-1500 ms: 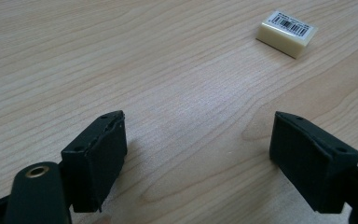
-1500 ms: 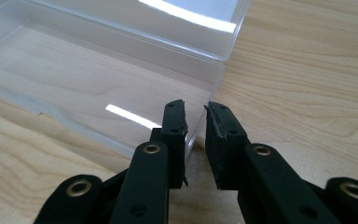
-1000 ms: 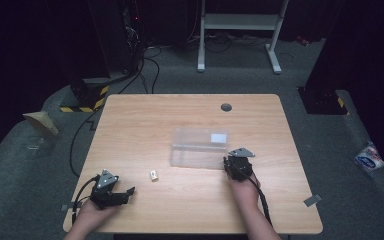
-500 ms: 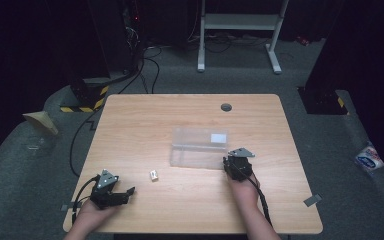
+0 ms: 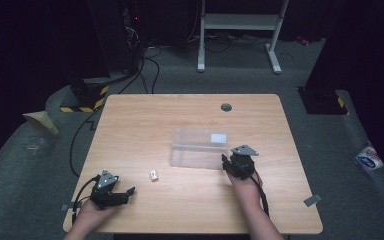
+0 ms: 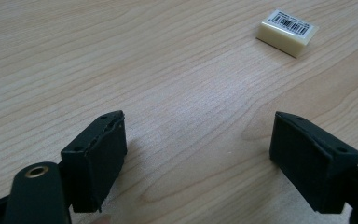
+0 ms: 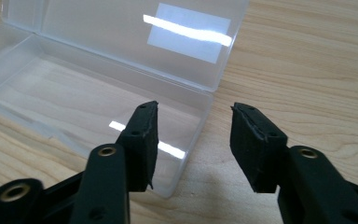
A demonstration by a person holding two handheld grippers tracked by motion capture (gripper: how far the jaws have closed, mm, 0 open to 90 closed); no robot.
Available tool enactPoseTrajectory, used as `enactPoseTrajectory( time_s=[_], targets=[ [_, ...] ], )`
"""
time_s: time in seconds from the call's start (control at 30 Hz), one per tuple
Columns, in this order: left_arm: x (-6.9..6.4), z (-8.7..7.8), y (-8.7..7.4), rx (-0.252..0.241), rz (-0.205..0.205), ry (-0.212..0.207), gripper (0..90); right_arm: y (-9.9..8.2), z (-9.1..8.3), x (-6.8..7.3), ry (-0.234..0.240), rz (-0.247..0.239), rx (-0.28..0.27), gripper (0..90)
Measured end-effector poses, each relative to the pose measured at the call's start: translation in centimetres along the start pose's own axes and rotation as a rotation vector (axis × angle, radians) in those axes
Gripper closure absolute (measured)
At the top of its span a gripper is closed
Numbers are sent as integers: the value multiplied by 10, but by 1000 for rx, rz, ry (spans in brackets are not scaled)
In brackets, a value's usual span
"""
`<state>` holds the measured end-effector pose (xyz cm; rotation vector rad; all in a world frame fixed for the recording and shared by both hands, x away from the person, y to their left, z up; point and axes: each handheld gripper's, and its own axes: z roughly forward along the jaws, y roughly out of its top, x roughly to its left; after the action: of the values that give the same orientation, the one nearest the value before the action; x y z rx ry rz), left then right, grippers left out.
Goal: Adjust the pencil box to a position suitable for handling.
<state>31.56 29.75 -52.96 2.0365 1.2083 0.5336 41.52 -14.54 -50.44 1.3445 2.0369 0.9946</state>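
Observation:
A clear plastic box (image 5: 200,147) lies open on the wooden table (image 5: 180,115), its lid flat behind it with a white label (image 5: 218,137). My right gripper (image 5: 225,160) is at the box's right end. Its jaws have just been opening, and in the right gripper view (image 7: 193,107) they straddle the end wall of the box (image 7: 98,79) without pressing on it. A small cream eraser (image 5: 153,175) with a barcode lies left of the box. My left gripper (image 5: 128,194) rests near the front left corner, open and empty (image 6: 198,119), with the eraser (image 6: 286,31) a little way ahead of it.
A round cable hole (image 5: 226,107) sits near the table's far edge. Cables (image 5: 145,70) and a metal stand (image 5: 237,30) are on the floor behind, and a yellow-black striped block (image 5: 82,97) lies at the far left. The floor all around is dark.

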Motion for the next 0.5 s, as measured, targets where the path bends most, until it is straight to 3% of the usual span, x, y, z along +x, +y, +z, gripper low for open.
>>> enactPoseTrajectory(
  time_s=[0.13,0.27,0.47,0.5],
  targets=[
    [0,0,0,1,-2,0,190,-4,-10,-8,-10,-9,-16,448],
    [-1,0,0,2,-3,6,189,-12,-25,-26,-24,3,-22,401],
    [-2,1,1,0,-11,13,190,-28,-41,-49,-57,30,-7,388],
    [-2,1,1,3,-13,18,189,-36,-45,-58,-84,46,14,387]
  ],
)
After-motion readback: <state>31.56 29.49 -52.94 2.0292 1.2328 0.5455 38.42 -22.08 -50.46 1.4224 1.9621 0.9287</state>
